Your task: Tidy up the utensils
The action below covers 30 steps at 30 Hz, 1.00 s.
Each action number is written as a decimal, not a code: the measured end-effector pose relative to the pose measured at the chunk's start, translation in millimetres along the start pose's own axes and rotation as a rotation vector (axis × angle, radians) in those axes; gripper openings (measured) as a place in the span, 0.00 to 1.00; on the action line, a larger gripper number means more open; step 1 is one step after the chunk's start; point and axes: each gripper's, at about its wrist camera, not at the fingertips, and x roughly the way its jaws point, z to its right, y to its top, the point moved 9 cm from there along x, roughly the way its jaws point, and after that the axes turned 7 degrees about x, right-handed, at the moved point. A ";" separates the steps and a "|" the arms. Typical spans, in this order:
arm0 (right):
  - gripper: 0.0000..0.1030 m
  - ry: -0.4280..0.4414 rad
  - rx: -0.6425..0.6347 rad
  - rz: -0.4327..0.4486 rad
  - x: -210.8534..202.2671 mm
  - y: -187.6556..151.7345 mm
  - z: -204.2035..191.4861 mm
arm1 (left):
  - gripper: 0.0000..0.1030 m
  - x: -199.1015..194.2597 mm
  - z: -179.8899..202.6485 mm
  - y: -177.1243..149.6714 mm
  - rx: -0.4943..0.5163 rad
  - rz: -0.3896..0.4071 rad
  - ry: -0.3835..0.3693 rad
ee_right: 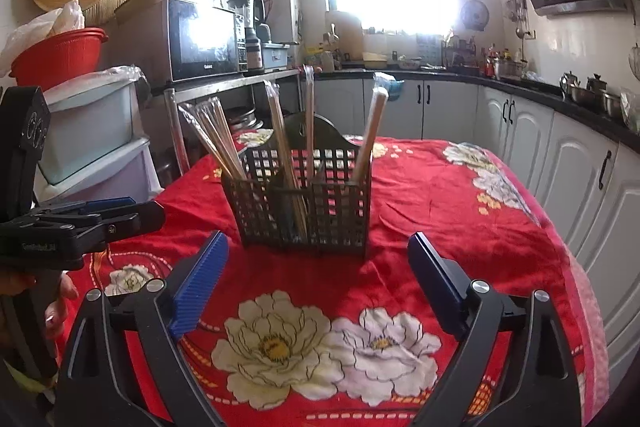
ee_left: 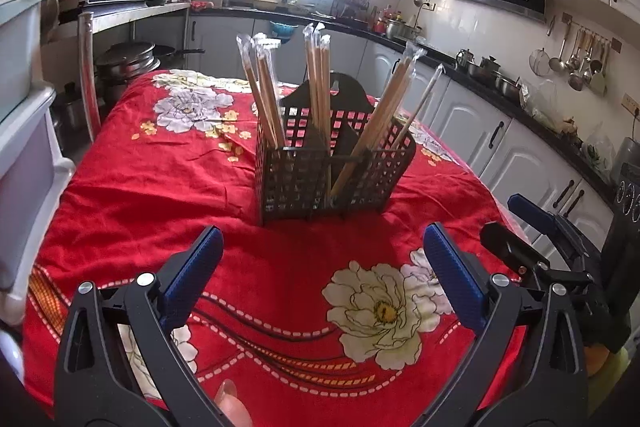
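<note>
A dark plastic lattice caddy [ee_left: 304,175] stands on the red floral tablecloth [ee_left: 168,195]. Several wrapped chopstick pairs [ee_left: 264,91] stand in its compartments, leaning outward. My left gripper [ee_left: 322,247] is open and empty, a short way in front of the caddy. In the right wrist view the caddy [ee_right: 320,211] with the chopsticks [ee_right: 216,139] is just ahead of my right gripper [ee_right: 318,255], which is open and empty. The right gripper also shows at the right edge of the left wrist view [ee_left: 528,227], and the left gripper shows at the left of the right wrist view [ee_right: 120,211].
Stacked plastic drawers [ee_right: 92,139] and a metal shelf with a microwave [ee_right: 204,39] stand left of the table. White cabinets under a black counter [ee_left: 500,131] run along the right and back. Pots [ee_left: 128,63] sit under the shelf.
</note>
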 end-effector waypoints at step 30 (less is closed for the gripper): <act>0.94 -0.044 0.040 0.165 -6.4 -28.6 13.2 | 0.90 2.3 -7.9 -32.0 0.033 0.193 0.142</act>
